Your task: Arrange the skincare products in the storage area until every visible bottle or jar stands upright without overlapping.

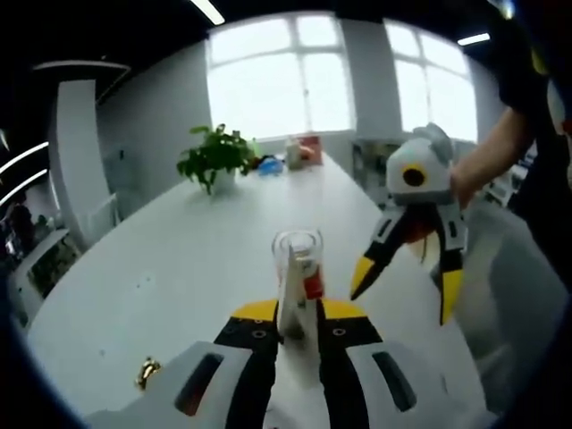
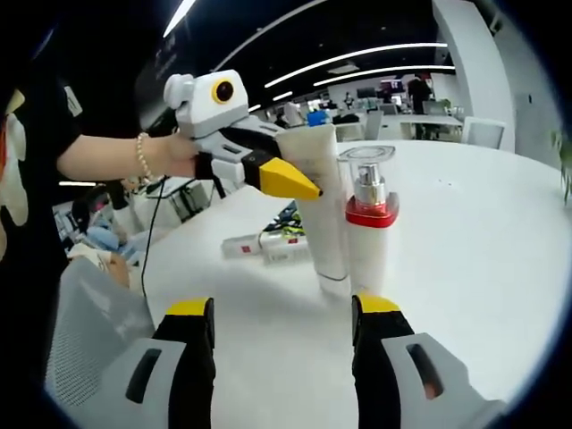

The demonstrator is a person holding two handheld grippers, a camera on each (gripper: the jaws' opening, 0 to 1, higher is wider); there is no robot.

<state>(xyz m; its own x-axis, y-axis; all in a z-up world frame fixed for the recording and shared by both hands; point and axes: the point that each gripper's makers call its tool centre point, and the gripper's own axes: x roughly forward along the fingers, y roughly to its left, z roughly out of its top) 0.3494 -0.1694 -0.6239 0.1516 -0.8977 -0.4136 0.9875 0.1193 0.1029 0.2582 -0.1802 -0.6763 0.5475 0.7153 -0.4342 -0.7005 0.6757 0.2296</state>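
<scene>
Tube clamped upright in left gripper | pump bottle touching beside it | right gripper jaws apart, just short of bottle

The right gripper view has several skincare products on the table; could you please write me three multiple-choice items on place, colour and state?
1. Where is the white squeeze tube?
A. held in the left gripper
B. flat on the table
C. on a chair

2. What colour is the collar on the white pump bottle with a clear cap?
A. blue
B. red
C. green

3. How is the right gripper?
A. shut on the bottle
B. open
C. shut on a tube

Answers: A, the yellow-tipped gripper clamps the tube; B, a red band under the cap; B, its jaws stand apart and empty.
</scene>
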